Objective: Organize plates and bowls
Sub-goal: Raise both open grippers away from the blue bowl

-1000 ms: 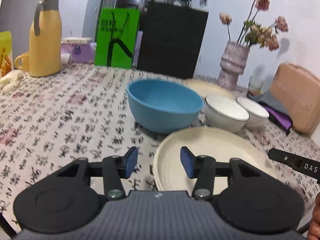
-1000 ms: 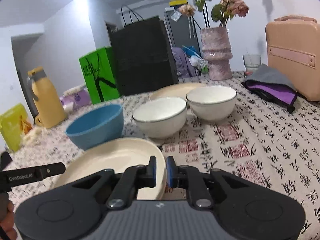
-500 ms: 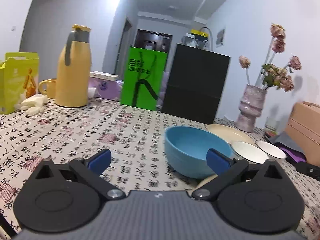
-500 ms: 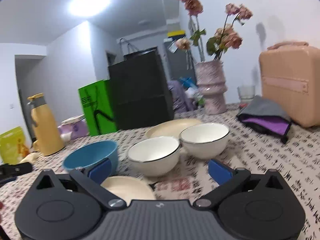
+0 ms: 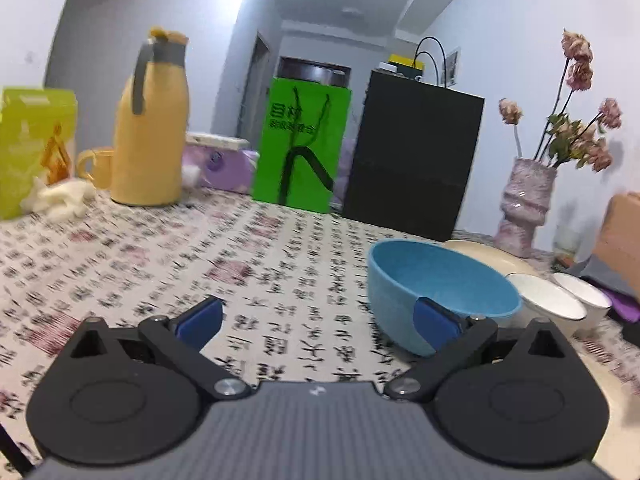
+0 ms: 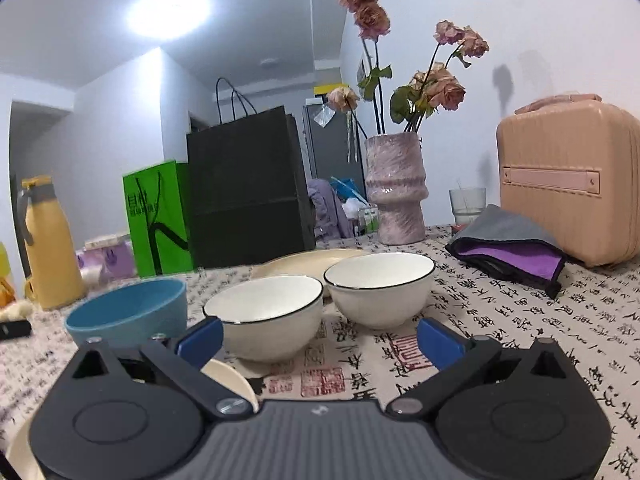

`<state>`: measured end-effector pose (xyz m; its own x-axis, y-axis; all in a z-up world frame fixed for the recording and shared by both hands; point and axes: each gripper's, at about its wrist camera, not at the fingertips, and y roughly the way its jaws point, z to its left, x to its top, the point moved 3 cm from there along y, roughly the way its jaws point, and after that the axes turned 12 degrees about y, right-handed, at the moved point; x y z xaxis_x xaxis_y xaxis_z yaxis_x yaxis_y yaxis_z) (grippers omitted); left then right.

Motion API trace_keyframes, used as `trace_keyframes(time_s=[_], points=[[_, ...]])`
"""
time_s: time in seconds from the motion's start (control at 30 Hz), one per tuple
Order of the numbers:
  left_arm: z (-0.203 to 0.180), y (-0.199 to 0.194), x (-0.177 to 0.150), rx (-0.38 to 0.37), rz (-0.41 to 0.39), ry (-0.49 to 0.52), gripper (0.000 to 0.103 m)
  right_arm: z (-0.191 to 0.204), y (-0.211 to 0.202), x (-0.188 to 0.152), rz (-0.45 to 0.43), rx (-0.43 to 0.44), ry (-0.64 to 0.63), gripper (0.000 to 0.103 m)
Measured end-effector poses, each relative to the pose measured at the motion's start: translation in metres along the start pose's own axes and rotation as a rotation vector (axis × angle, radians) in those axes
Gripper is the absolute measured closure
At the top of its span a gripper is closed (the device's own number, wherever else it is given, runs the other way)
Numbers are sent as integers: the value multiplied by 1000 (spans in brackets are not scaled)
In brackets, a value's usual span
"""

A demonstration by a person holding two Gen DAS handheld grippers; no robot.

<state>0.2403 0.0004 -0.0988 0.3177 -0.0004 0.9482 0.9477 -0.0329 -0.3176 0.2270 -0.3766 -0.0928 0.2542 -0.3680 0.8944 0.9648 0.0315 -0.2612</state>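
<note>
A blue bowl (image 5: 440,292) (image 6: 128,312) stands on the patterned tablecloth. Two white bowls with dark rims sit side by side to its right: the nearer one (image 6: 266,314) (image 5: 544,296) and the farther one (image 6: 380,292) (image 5: 582,294). A cream plate (image 6: 304,262) (image 5: 480,252) lies behind them. A second cream plate (image 6: 234,380) lies under my right gripper's left finger. My left gripper (image 5: 318,322) is open and holds nothing; its right pad overlaps the blue bowl in the view. My right gripper (image 6: 318,340) is open and holds nothing, with the nearer white bowl just beyond its jaws.
Along the far side stand a yellow thermos (image 5: 150,128), a green bag (image 5: 302,144), a black bag (image 6: 244,192) and a pink vase of dried flowers (image 6: 396,188). A beige case (image 6: 572,180) and a grey-purple cloth (image 6: 508,248) lie at right.
Both grippers have opened wide from narrow. Both views tilted up and drew back; the near cream plate has slid almost out of sight under the grippers.
</note>
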Motion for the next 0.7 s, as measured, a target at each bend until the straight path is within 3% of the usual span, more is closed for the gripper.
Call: trace_keyframes(time_s=[0.23,0.7], points=[[10,3,-3,-18,17,-67,0,-6,-4,0,-20,-7,57,0],[11,6,-3,9,39,-69,0,-13,-2,0,-12,-9,106,0]])
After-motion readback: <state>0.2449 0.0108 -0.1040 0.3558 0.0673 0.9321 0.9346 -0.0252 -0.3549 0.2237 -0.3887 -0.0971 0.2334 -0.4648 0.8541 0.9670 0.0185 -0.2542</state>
